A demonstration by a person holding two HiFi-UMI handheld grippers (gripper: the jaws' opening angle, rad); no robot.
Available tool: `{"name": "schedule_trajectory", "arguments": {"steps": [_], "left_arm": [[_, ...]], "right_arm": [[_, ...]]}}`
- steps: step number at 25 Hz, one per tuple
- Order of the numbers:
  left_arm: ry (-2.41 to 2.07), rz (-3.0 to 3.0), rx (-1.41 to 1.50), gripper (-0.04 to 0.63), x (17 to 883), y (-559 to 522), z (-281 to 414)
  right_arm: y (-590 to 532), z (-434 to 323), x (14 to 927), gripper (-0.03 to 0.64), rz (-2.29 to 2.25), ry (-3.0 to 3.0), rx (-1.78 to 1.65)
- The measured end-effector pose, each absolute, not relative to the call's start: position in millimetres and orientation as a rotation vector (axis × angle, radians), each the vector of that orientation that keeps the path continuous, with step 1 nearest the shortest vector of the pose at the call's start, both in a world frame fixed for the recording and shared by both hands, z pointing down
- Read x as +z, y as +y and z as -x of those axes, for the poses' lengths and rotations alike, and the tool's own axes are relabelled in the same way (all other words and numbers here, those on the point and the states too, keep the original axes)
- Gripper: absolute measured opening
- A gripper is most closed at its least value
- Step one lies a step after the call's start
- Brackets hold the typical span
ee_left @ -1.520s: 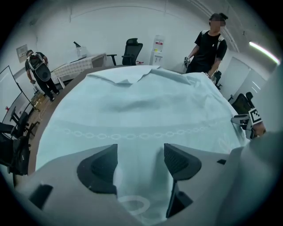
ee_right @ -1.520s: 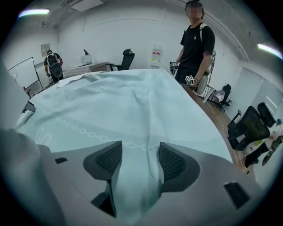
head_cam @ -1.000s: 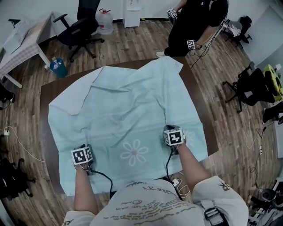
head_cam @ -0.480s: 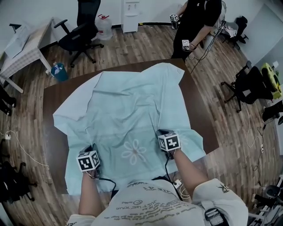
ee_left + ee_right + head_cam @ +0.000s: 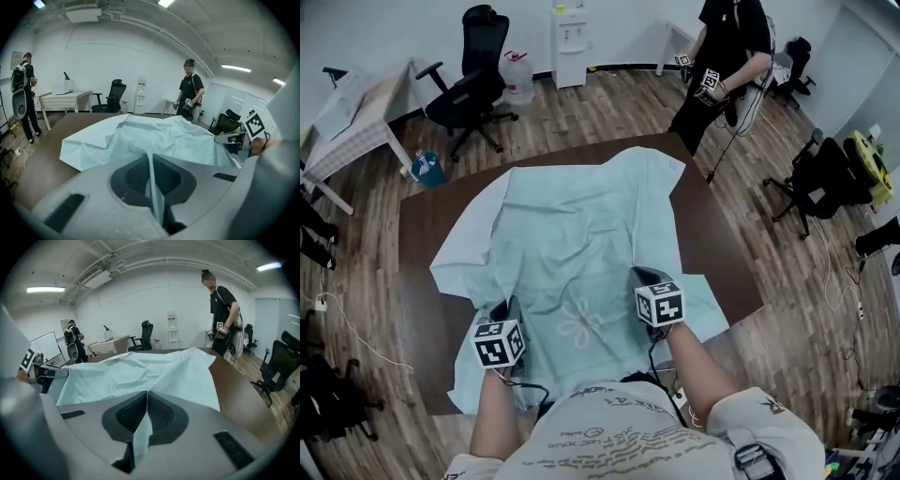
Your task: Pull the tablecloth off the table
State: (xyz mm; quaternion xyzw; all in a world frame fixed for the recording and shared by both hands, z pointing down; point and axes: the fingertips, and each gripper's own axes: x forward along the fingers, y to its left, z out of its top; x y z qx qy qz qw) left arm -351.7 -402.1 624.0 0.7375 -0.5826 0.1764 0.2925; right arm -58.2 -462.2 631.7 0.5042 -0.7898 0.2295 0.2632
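Tablecloth [image 5: 572, 234] rumpled, far corners of surface [image 5: 422, 225] bare. Left gripper [image 5: 504, 311] and right gripper [image 5: 639, 277] each clamped on cloth fold. Step: pull-off under way, judged. Next: draw cloth past near edge.

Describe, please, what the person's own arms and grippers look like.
Both the left gripper and the right gripper are grey, each topped with a white cube bearing black square markers and trailing a black cable. Their jaws have dark textured pads. The forearms are bare; the person wears a light printed T-shirt.
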Motion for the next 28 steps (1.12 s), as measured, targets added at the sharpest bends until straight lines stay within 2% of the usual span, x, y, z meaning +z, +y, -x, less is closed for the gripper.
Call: {"name": "schedule_trajectory", "arguments": {"steps": [18, 28], "left_arm": [[-1.625, -2.223, 0.201, 0.01, 508, -403, 321], [-1.765, -2.361, 0.057, 0.01, 409, -414, 325]], "right_arm": [[-450, 98, 482, 0.014, -1.546, -2.458, 0.38], [-453, 83, 418, 0.014, -1.752, -2.521, 0.276]]}}
